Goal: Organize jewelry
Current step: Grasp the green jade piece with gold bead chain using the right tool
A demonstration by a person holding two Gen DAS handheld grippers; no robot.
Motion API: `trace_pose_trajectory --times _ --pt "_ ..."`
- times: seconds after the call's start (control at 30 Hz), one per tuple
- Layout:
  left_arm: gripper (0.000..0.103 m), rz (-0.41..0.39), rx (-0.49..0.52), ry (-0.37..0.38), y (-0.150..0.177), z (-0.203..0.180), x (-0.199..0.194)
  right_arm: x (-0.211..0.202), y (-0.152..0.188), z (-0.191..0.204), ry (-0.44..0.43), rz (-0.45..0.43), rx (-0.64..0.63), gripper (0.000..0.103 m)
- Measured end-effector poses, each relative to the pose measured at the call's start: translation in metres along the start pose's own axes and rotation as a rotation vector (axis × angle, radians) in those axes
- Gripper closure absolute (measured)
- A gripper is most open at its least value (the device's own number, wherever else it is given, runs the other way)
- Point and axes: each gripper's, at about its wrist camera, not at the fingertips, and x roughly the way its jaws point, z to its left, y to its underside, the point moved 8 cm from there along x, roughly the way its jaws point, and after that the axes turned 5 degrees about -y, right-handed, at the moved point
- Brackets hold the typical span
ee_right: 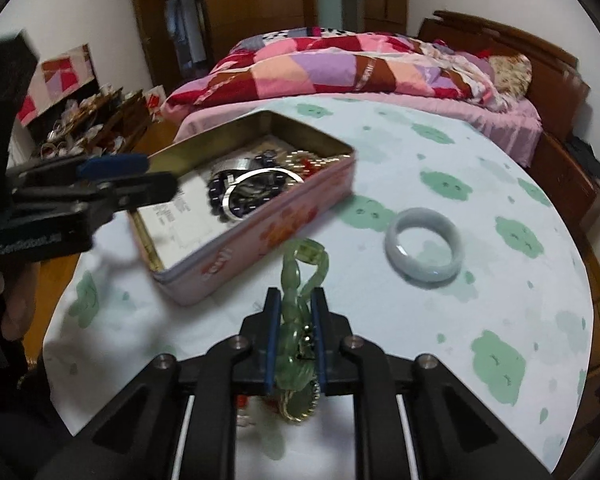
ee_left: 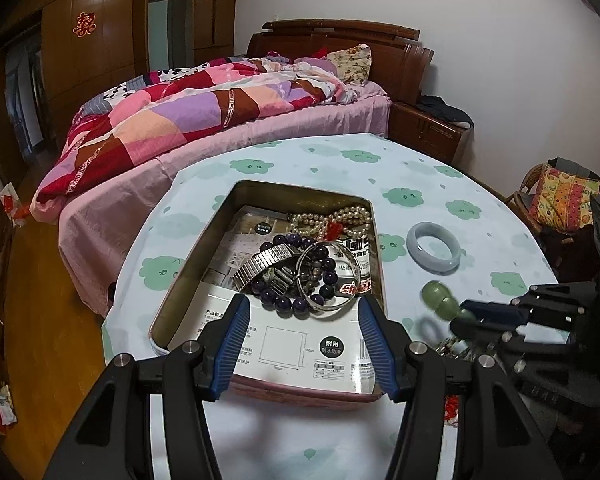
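Observation:
An open pink tin box [ee_left: 188,276] [ee_right: 260,232] sits on the round table and holds a pearl necklace [ee_left: 332,220], a dark purple bead bracelet [ee_left: 292,300], a metal watch band [ee_left: 264,266] and a silver bangle [ee_left: 328,276] [ee_right: 260,192]. My left gripper [ee_left: 304,316] is open and empty above the tin's near end; it shows at the left of the right wrist view [ee_right: 132,180]. My right gripper [ee_right: 296,312] is shut on a green jade bracelet [ee_right: 300,280] [ee_left: 440,298], held above the cloth right of the tin. A pale grey-blue jade bangle [ee_left: 433,248] [ee_right: 423,249] lies on the cloth.
The table wears a white cloth with green cloud prints [ee_left: 380,168] [ee_right: 480,200]. A bed with a patchwork quilt [ee_left: 188,108] stands behind it. A wooden nightstand [ee_left: 428,128] and a chair with a bright cushion [ee_left: 560,200] stand at the right. A cluttered shelf [ee_right: 84,124] is at the left.

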Motion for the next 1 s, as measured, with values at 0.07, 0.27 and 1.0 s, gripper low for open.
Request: trace_pose_trajectory --times 0.07,0.27,1.0 --pt "0.046 -0.004 -0.003 0.007 -0.001 0.000 -0.001 -0.007 -0.001 -0.011 -0.021 -0.026 0.057 0.086" --pt "0.046 -0.016 0.051 0.069 0.001 -0.027 -0.009 -0.040 -0.018 -0.032 -0.101 -0.141 0.170 0.086" --pt "0.046 0.081 0.350 0.292 0.030 -0.164 0.022 -0.052 0.046 -0.123 -0.007 -0.108 0.384 0.048"
